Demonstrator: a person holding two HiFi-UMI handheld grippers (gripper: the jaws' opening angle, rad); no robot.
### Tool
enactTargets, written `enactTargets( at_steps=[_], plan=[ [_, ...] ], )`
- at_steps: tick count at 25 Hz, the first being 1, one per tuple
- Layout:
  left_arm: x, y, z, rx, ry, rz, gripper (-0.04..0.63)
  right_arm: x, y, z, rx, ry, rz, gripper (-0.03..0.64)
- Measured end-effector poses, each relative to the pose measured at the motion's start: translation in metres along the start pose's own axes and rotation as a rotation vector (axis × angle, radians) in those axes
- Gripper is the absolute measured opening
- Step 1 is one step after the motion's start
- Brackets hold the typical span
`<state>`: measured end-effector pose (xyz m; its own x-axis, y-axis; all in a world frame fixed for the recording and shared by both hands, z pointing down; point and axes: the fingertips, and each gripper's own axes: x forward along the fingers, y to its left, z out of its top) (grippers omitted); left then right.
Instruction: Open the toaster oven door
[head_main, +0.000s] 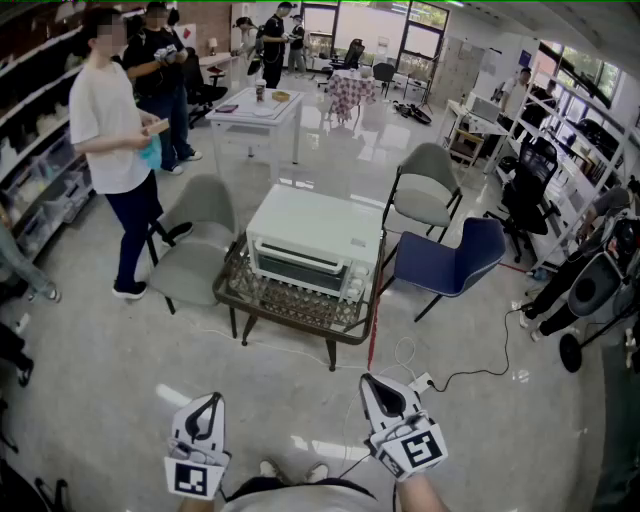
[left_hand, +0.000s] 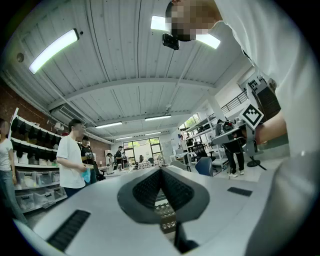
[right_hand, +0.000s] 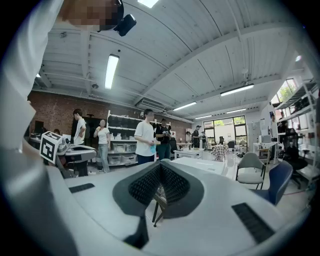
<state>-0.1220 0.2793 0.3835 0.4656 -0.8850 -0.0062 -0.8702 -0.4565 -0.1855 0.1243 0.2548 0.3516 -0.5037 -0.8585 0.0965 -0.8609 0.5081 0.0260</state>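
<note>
The white toaster oven (head_main: 315, 238) sits on a low glass-topped table (head_main: 290, 305) in the middle of the head view, its door (head_main: 298, 262) closed and facing me. Both grippers hang low in front of me, well short of the table. My left gripper (head_main: 212, 399) is shut with nothing between its jaws, and its own view shows the pads meeting at the tip (left_hand: 161, 171). My right gripper (head_main: 367, 381) is also shut and empty (right_hand: 160, 165). The oven's white top (right_hand: 202, 165) shows just beyond the right jaws.
A grey chair (head_main: 195, 245) stands left of the table, a second grey chair (head_main: 425, 190) and a blue chair (head_main: 455, 262) to its right. A person (head_main: 115, 140) stands at the left. A power strip (head_main: 420, 382) and cables lie on the floor near my right gripper.
</note>
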Motion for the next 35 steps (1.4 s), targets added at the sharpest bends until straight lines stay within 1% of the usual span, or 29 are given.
enactTargets(
  at_steps=[4, 9, 15, 18, 21, 23, 25, 28, 32, 33, 35],
  plan=[
    [0.004, -0.001, 0.001, -0.01, -0.032, 0.013, 0.017, 0.003, -0.003, -0.005, 0.005, -0.001, 0.011, 0.021],
    [0.003, -0.014, -0.002, 0.014, 0.001, 0.031, 0.017, -0.007, -0.012, -0.011, 0.055, -0.031, 0.056, 0.021],
    [0.009, -0.023, -0.008, 0.035, 0.023, 0.065, 0.017, -0.008, -0.027, -0.036, 0.072, 0.003, 0.1, 0.021],
    [0.014, -0.017, -0.011, 0.02, 0.036, 0.073, 0.017, -0.003, -0.026, -0.043, 0.096, 0.038, 0.107, 0.021],
    [0.03, -0.01, -0.019, -0.009, 0.05, 0.059, 0.017, 0.009, -0.027, -0.045, 0.094, 0.071, 0.113, 0.021],
    [0.051, -0.005, -0.029, -0.027, 0.051, 0.045, 0.017, 0.026, -0.033, -0.048, 0.092, 0.082, 0.115, 0.021],
    [0.075, 0.005, -0.037, -0.03, 0.058, 0.024, 0.017, 0.048, -0.038, -0.05, 0.091, 0.094, 0.112, 0.021],
    [0.108, 0.036, -0.044, -0.046, 0.043, -0.011, 0.017, 0.092, -0.034, -0.046, 0.088, 0.113, 0.105, 0.021],
    [0.159, 0.084, -0.06, -0.101, 0.017, -0.075, 0.017, 0.159, -0.028, -0.03, 0.042, 0.129, 0.087, 0.021],
    [0.171, 0.095, -0.06, -0.105, 0.004, -0.091, 0.017, 0.174, -0.027, -0.025, 0.033, 0.129, 0.082, 0.021],
    [0.191, 0.109, -0.059, -0.082, -0.005, -0.135, 0.017, 0.194, -0.027, -0.015, 0.018, 0.124, 0.071, 0.021]
  ],
)
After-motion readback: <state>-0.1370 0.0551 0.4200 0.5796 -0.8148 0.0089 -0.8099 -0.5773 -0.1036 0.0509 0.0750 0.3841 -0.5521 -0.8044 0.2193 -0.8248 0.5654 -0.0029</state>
